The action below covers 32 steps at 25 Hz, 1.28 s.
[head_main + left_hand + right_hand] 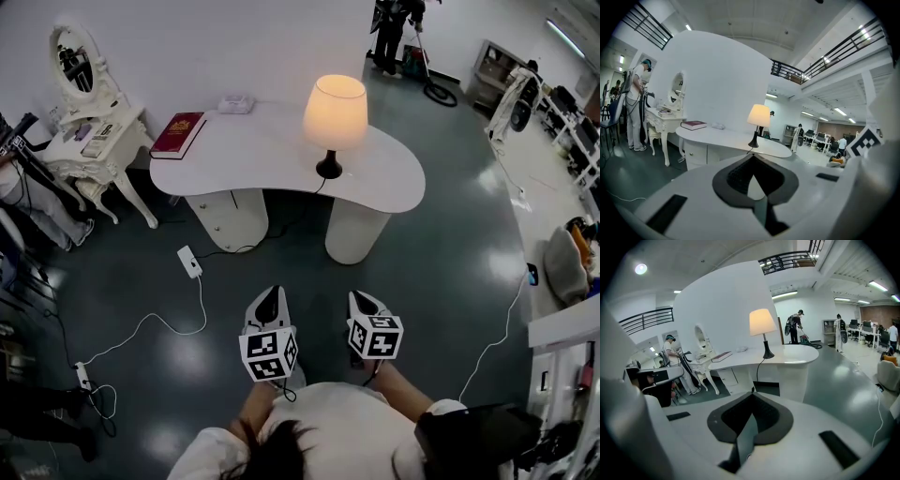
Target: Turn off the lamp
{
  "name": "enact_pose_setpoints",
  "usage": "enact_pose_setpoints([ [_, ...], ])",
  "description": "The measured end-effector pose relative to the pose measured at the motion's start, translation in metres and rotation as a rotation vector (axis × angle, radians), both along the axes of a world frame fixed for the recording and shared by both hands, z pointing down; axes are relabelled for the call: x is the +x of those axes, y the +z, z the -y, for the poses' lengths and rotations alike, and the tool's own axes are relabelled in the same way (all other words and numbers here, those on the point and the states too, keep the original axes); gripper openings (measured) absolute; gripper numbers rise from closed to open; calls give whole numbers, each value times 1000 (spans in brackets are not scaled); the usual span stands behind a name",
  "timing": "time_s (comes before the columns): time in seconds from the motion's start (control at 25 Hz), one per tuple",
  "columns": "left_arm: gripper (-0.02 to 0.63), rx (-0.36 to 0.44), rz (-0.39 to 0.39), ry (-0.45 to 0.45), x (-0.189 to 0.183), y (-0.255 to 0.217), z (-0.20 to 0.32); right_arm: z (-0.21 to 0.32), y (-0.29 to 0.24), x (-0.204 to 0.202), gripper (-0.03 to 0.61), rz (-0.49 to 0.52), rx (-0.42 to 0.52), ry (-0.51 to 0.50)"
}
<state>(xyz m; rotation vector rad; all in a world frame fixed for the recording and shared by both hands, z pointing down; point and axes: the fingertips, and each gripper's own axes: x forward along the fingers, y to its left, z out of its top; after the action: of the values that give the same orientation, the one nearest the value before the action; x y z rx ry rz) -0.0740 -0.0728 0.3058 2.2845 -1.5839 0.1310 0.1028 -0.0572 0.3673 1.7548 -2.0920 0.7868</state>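
- Left tool [269,300] and right tool [365,302], both clenched on nothing, were held side by side, aimed at the lamp [335,117] but well short of it, likely because its switch was not yet within reach.
- Lit and upright, the lamp stood on the white tabletop [262,159], a red book [178,134] well left of it.
- Dark glossy floor [450,272] lay between lamp and tools.

A lamp [335,112] with a matt, cloth-like shade and a glossy black base stands on a smooth white counter [394,183] with a faint sheen. At ten o'clock from the lamp lies a dull red book [178,133]. The dark grey floor [450,281] is polished and mirrors lights. The left tongs [270,298] and right tongs [364,302] are smooth matt white plastic with black textured pads [739,177].
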Motion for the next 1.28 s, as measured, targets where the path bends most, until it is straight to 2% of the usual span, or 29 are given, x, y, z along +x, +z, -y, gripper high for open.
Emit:
enact_pose_setpoints([
  [0.44,8,-10,29,74,-25,5,86,88,-3,-35,-2,17,7,40],
  [0.72,8,-34,24,125,-36,19,132,124,2,-52,-2,22,-2,78],
  [0.92,8,-108,-7,161,-29,42,147,120,11,-43,-2,11,-42,121],
  [1.28,8,-151,17,172,-5,67,160,134,36,-20,-2,25,-86,146],
])
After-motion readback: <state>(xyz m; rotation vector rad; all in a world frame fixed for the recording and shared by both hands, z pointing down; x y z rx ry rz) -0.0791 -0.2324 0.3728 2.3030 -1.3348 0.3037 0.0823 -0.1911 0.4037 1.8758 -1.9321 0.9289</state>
